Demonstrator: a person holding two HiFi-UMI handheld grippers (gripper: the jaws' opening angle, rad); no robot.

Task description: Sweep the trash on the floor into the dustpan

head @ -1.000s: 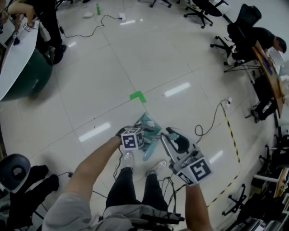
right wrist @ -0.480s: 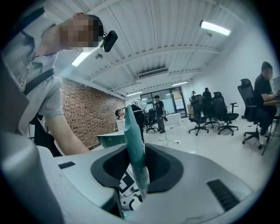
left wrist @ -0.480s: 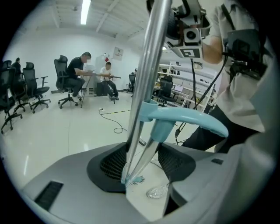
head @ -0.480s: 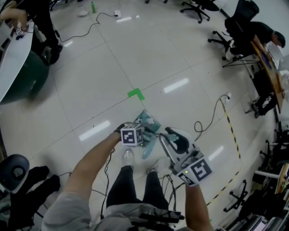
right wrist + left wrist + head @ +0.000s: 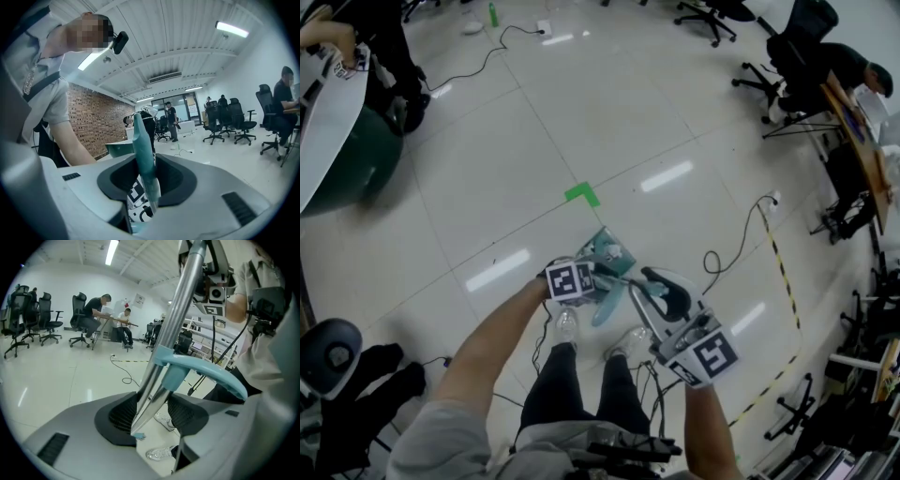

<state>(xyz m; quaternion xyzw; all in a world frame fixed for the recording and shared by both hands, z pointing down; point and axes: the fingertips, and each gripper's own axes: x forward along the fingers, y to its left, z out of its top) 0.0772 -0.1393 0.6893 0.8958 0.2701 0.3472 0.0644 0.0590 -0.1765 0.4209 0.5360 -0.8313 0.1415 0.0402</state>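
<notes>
The teal dustpan (image 5: 602, 251) sat on the pale tiled floor (image 5: 534, 141), just in front of the person's shoes (image 5: 566, 328) and a little short of a green tape mark (image 5: 582, 197). A small pale scrap showed on the pan, too small to identify. The left gripper (image 5: 152, 416) reached in beside the pan, and its jaws had just been closing around the lower end of a metal pole (image 5: 173, 319) fitted with a curved teal bracket (image 5: 206, 373). The pole leaned against one pad while floor showed through a gap beside the other, so the jaws stood apart with no firm grip on it. The right gripper (image 5: 146, 180) was clamped on a thin teal handle (image 5: 143, 150) that rose upright from between its pads, and the left gripper's marker cube showed just beneath it. A black cable (image 5: 741, 244) curled across the tiles well off to the right
</notes>
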